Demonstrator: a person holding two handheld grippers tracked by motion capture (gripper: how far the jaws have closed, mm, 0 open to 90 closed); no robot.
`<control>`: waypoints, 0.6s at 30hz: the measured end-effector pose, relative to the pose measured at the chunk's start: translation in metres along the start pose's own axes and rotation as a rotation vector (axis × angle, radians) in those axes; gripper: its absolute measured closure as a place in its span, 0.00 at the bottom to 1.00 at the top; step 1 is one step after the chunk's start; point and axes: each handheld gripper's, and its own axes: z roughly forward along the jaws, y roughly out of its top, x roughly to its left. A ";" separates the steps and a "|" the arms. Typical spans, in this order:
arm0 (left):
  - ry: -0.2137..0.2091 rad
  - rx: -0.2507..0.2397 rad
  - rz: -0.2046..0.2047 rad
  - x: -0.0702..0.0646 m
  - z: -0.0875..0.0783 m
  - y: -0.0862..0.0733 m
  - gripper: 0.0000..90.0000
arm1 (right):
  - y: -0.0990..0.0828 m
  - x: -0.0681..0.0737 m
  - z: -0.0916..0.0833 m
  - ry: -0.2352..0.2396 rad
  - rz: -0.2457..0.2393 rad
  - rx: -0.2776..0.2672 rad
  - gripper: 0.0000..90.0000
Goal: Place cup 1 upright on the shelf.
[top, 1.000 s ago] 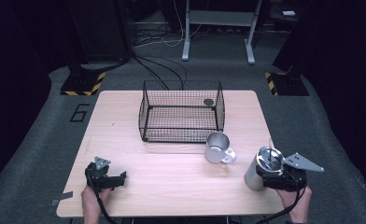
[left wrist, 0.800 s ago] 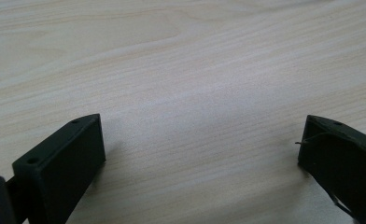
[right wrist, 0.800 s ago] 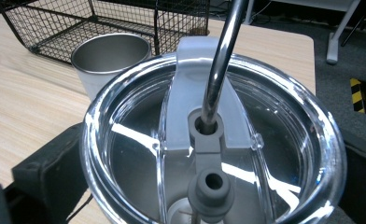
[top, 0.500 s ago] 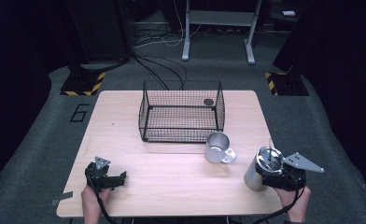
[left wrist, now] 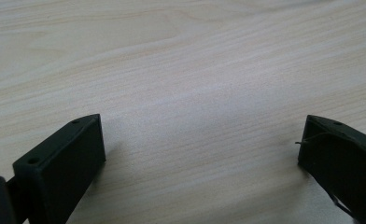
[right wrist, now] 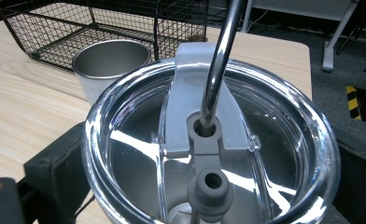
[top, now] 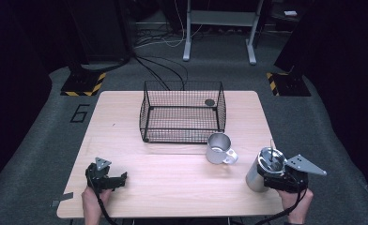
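The right gripper [top: 278, 176] is clenched on a tall stainless-steel tumbler with a clear plastic lid [top: 265, 168]; in the right gripper view its two black jaws press against the tumbler's sides just under the lid [right wrist: 209, 154], one on each flank. A bent metal straw [right wrist: 221, 60] rises through a grey grommet in the lid, between the jaws. The tumbler stands upright on the pale wooden table [top: 172, 187], near its front right corner. Just beyond the jaws and a little to their left sits an open stainless-steel mug with a handle [top: 219, 148], apart from the tumbler. Behind the mug stands a black wire basket [top: 182, 112], with a small dark round object [top: 210, 102] near its far right corner.

The left gripper [top: 108, 178] lies low near the table's front left, jaws spread wide with bare wood between them [left wrist: 200, 140], grasping nothing.
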 end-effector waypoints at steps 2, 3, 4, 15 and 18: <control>0.000 0.000 -0.002 0.000 0.000 0.000 0.01 | 0.000 0.000 -0.001 0.003 -0.005 -0.004 0.04; 0.000 0.000 0.000 0.000 0.000 0.000 0.01 | 0.000 0.000 -0.001 0.005 -0.009 -0.004 0.04; 0.000 0.001 -0.001 0.000 0.000 0.000 0.01 | -0.001 0.001 -0.001 0.001 -0.009 -0.011 0.04; 0.000 0.001 -0.001 0.000 0.000 0.000 0.00 | 0.005 0.009 -0.005 0.037 -0.013 -0.011 0.04; -0.001 0.001 -0.004 0.000 0.000 0.000 0.00 | 0.006 0.012 -0.006 0.043 -0.027 -0.013 0.04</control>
